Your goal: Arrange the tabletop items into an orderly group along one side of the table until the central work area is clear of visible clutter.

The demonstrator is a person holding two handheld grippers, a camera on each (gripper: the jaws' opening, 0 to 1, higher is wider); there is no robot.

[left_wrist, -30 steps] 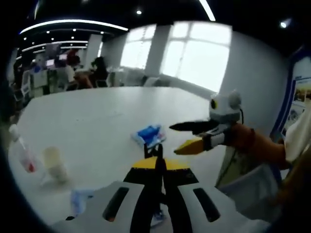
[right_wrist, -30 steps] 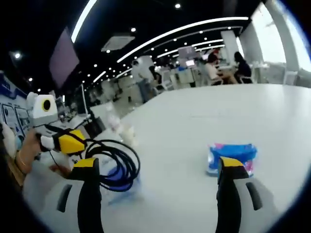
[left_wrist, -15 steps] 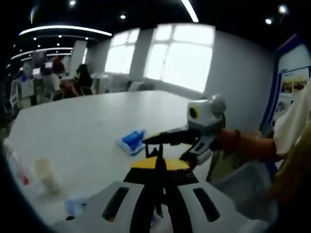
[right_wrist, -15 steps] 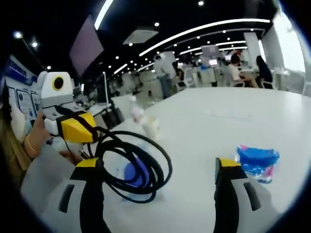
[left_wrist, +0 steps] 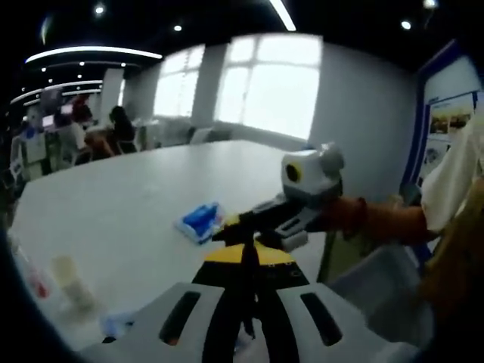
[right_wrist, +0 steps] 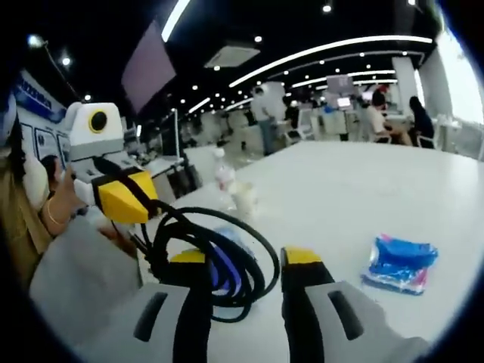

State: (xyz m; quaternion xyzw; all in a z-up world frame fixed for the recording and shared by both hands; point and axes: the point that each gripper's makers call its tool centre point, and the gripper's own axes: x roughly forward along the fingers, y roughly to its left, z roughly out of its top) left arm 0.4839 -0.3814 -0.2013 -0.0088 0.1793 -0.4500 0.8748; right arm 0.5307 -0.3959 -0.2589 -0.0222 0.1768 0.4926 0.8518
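Observation:
In the right gripper view a coiled black cable (right_wrist: 227,253) hangs from my left gripper (right_wrist: 128,198), which is shut on it. My right gripper (right_wrist: 248,261) has its jaws drawn in to a narrow gap, one on each side of the coil's loops. In the left gripper view my left gripper (left_wrist: 243,255) is shut, with a thin black strand of cable (left_wrist: 243,321) between its jaws, and my right gripper (left_wrist: 236,221) reaches in from the right to just beyond its tips. A blue packet (left_wrist: 200,220) (right_wrist: 401,262) lies flat on the white table (left_wrist: 136,189).
A small clear bottle (right_wrist: 224,178) and a pale cup (right_wrist: 244,201) (left_wrist: 69,278) stand together near the table's edge. A blue-tinted item (right_wrist: 225,274) lies under the coil. Beyond the table are desks and seated people. A person's orange sleeve (left_wrist: 382,223) holds the right gripper.
My right gripper's jaws have closed from wide apart to a narrow gap around the cable coil, and it has come closer to my left gripper. Both views have shifted.

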